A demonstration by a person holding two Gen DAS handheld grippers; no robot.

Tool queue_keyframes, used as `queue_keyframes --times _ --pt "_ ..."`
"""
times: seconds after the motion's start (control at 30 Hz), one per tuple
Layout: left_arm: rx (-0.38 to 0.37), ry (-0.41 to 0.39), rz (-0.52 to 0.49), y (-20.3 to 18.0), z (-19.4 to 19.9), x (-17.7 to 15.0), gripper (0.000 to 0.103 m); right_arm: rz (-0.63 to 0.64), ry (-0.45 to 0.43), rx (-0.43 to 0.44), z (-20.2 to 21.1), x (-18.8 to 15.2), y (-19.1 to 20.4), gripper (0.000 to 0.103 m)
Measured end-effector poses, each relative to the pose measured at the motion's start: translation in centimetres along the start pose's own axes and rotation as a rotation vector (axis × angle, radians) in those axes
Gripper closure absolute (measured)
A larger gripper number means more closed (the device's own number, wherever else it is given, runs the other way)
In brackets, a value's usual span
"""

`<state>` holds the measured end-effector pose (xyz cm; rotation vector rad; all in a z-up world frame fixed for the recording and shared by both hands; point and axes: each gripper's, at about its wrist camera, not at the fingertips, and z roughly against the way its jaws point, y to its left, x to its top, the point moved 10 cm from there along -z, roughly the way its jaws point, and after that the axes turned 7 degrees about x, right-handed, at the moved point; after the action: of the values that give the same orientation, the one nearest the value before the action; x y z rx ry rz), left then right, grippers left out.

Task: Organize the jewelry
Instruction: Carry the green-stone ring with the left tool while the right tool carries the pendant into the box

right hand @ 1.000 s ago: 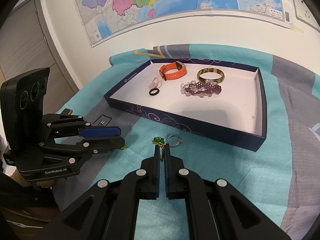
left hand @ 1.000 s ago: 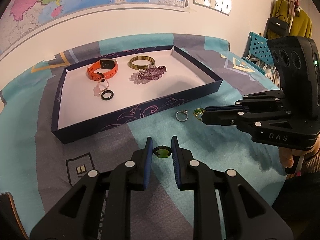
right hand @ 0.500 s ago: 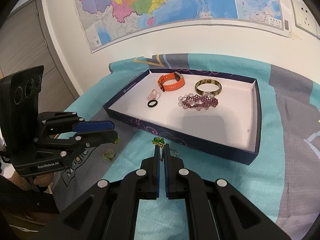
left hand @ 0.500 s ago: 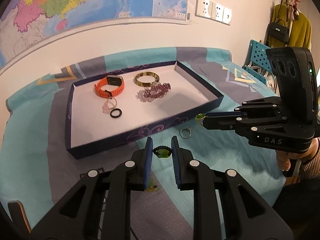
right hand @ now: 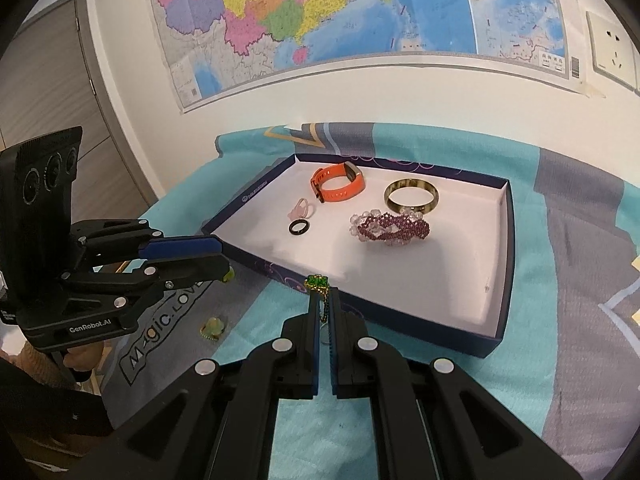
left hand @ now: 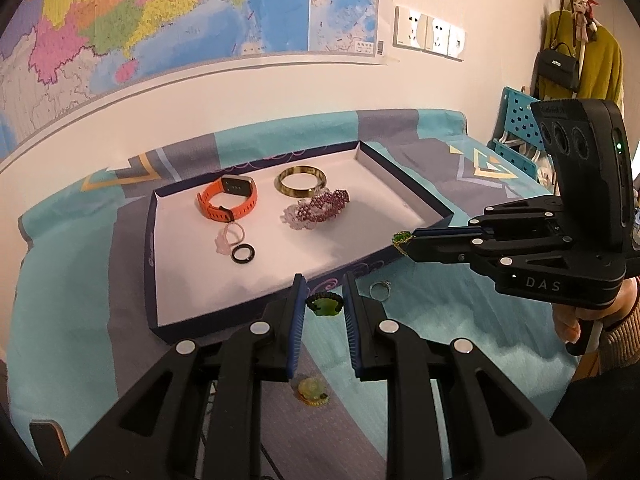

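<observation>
My left gripper (left hand: 323, 286) is shut on a green ring with a black beaded band (left hand: 325, 306), held above the cloth before the tray's near wall. My right gripper (right hand: 323, 296) is shut on a green-stoned gold piece (right hand: 317, 282) whose chain hangs between the pads. In the left wrist view its tip (left hand: 403, 241) hovers by the tray's near right corner. The dark blue tray (left hand: 150, 240) holds an orange watch band (left hand: 228, 200), a gold bangle (left hand: 300, 178), a purple bead bracelet (left hand: 320, 210), a pink ring (left hand: 230, 236) and a black ring (left hand: 243, 254).
A silver ring (left hand: 380, 290) lies on the teal and grey cloth just outside the tray. A yellowish ring (left hand: 313, 390) lies on the cloth under my left fingers. A wall with a map stands behind the table. A blue rack (left hand: 516, 128) and hanging clothes are at the right.
My left gripper has risen with the green ring, and the yellowish ring has come into view below it. The right gripper's tip now stands higher against the tray's corner, away from the silver ring.
</observation>
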<state>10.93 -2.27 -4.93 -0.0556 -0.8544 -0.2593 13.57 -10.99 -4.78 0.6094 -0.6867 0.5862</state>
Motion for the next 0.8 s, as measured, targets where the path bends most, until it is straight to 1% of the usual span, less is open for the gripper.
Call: queue_keyframes --times 0.4,0.8 --pt "0.011 -0.018 0.021 1.1 -0.5 1.7 0.084 0.007 -0.01 -0.005 -0.4 1.3 -0.6 0.1" --pt "0.034 -0.019 0.019 1.9 -1.8 3.0 0.084 0.014 -0.006 -0.02 -1.3 2.4 -1.4 0.1"
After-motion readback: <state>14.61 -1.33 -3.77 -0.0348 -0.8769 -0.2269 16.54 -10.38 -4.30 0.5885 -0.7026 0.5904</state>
